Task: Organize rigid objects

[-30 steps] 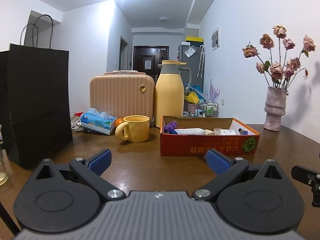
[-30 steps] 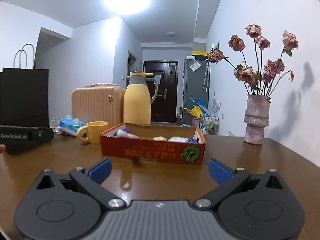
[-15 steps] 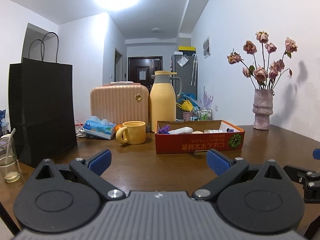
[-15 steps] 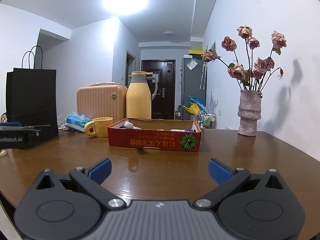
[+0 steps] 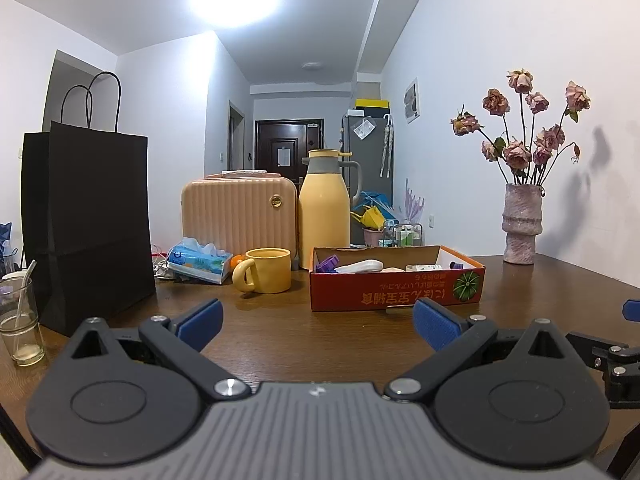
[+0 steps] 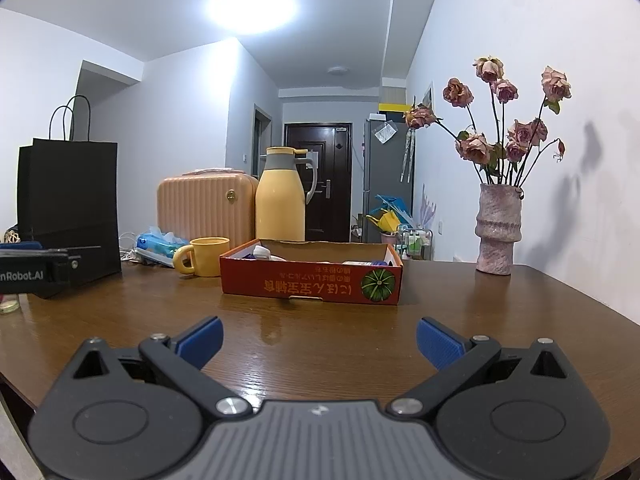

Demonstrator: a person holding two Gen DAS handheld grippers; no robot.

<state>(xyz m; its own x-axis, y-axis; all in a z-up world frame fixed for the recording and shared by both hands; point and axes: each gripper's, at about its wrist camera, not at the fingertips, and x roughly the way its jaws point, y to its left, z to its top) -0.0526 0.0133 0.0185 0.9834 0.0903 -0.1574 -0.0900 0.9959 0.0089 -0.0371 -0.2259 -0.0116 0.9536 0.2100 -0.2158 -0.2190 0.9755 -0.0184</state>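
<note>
A black paper bag [image 5: 88, 224] is seen at the left of the brown wooden counter [image 5: 320, 340], then a ribbed peach case [image 5: 239, 216], a yellow mug [image 5: 266, 270] and a yellow jug [image 5: 325, 210]. Past the middle, a shallow red cardboard box [image 5: 396, 288] is filled with small items. A vase of dried roses [image 5: 520, 224] is set by the white wall. Both the left tongs [image 5: 318, 322] and the right tongs [image 6: 320, 338] are held released, empty, above the counter.

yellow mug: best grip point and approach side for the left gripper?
Probably the yellow mug by its rim wall on the side away from the handle, from above. It stands upright with its mouth open; the handle points toward the tissue pack, crowding that side. The left gripper is open.
</note>
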